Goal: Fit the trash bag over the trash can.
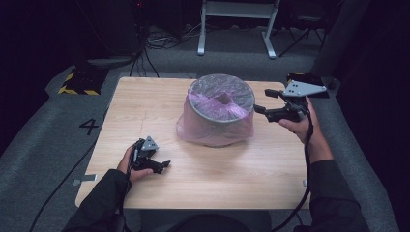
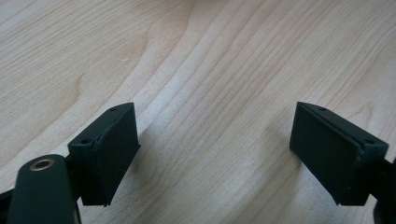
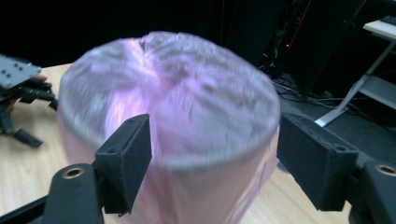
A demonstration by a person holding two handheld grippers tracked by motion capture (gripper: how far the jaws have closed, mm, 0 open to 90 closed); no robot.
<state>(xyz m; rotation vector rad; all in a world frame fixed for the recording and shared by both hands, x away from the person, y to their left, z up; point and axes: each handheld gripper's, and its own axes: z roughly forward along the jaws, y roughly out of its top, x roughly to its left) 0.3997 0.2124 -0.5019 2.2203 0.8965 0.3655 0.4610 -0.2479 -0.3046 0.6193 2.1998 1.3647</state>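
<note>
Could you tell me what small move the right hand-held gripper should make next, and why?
Probably ease the right hand-held gripper in toward the bin's rim and pinch the pink bag there. Its jaws stand open beside the rim with nothing between them, and the left hand-held gripper is open over the bare table.

1. The high view is dim overall: the room in the upper part of the frame and down both edges is nearly black, while the wooden table (image 1: 145, 96) at centre is evenly and moderately lit from above.
2. Shadows on that table are soft and short; the picture is slightly soft, with little fine detail.
3. The left gripper view is bright and sharp on the wood grain, with faint shadows beside each black pad.
4. The right gripper view is blurred across the pink bag-covered bin (image 3: 173, 121), as from motion; the pads in the lower frame stay sharper, and the background is dark.
</note>
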